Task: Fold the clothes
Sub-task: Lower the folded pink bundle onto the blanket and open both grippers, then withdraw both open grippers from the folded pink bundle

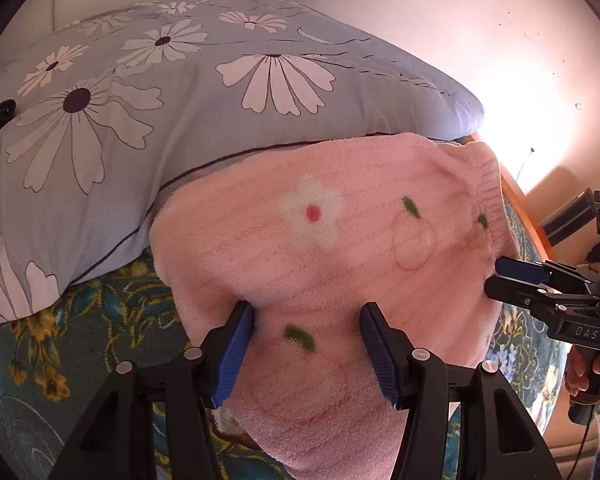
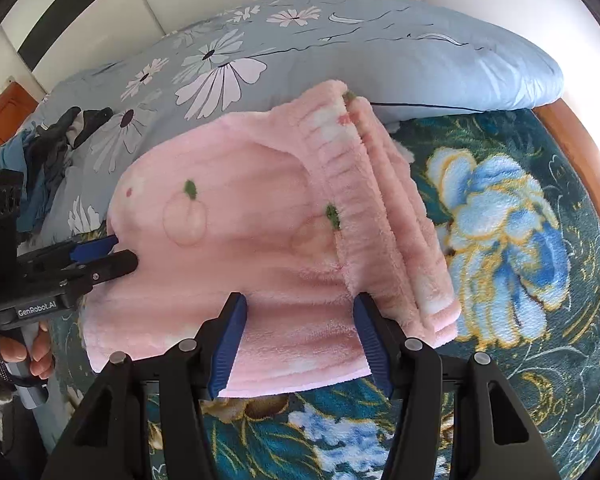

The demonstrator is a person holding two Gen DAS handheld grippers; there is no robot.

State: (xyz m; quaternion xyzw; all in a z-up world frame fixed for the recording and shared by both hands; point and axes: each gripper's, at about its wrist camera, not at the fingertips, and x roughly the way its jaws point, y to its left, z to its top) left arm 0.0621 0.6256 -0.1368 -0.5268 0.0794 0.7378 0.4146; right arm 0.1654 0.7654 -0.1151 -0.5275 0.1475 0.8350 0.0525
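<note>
Folded pink fleece garment (image 2: 236,264) on bed blanket (image 2: 500,240); left hand-held gripper (image 1: 306,344) and right hand-held gripper (image 2: 300,340) half-open astride its near edge, probably squaring the stack.

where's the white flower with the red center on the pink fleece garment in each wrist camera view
Left wrist: white flower sits centre frame on the pink fleece garment, above the left gripper.
Right wrist: only a pale patch with a red dot at the garment's left edge; likely it.
Shared landmark: blue daisy-print quilt.
</note>
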